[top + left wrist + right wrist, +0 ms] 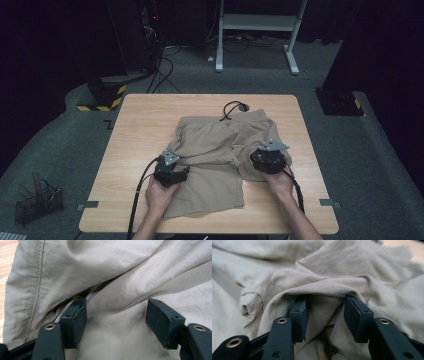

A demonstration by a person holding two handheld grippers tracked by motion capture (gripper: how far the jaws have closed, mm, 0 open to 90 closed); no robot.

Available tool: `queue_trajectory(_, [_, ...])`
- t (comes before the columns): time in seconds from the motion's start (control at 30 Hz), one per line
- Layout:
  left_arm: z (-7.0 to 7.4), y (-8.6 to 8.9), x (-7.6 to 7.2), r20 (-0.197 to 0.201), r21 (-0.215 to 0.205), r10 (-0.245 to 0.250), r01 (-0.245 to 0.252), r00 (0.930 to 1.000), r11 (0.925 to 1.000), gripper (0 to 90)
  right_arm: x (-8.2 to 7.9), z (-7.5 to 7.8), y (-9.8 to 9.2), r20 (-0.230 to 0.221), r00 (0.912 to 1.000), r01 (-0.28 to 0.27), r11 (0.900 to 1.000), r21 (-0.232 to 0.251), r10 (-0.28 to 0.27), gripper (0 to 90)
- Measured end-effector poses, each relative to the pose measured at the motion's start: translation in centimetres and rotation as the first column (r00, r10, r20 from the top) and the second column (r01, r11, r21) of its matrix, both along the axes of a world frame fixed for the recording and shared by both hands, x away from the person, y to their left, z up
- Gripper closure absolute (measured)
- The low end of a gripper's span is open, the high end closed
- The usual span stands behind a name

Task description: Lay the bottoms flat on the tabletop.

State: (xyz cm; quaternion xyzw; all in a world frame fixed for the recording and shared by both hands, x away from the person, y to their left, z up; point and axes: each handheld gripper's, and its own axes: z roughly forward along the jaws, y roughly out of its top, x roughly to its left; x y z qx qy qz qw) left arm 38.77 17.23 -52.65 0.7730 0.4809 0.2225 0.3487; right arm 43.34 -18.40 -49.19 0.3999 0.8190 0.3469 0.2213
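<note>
We see one pair of tan shorts (215,150) crumpled mid-table (140,125), one black drawstring (231,107) at its far edge. Two grippers rest on it: left gripper (116,317) spread, right gripper (325,315) spread, cloth draped over its tips

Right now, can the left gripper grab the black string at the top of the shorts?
Probably not yet. The left gripper sits open at the near leg of the shorts; the black string lies at their far edge.

No legible text, label or number anywhere
</note>
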Motion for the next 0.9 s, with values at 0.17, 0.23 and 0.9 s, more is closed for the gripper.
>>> queue_trajectory(0.17, [0.0, 0.0, 0.0, 0.001, 0.003, -0.001, 0.001, 1.0000, 1.0000, 33.6, 0.8, -2.0, 0.2, -0.093, 0.9956, -0.003, 1.000, -0.024, 0.001, 68.5])
queue_trajectory(0.23, [0.0, 0.0, 0.0, 0.000, 0.001, -0.001, 0.001, 1.0000, 1.0000, 33.6, 0.2, -1.8, -0.1, -0.104, 0.9943, -0.028, 0.999, -0.046, 0.023, 84.6])
queue_trajectory(0.9, [0.0, 0.0, 0.0, -0.001, 0.001, 0.002, -0.002, 1.0000, 1.0000, 32.8, -11.7, 1.0, -8.8, -0.071, 0.9975, 0.005, 1.000, -0.008, -0.006, 85.9])
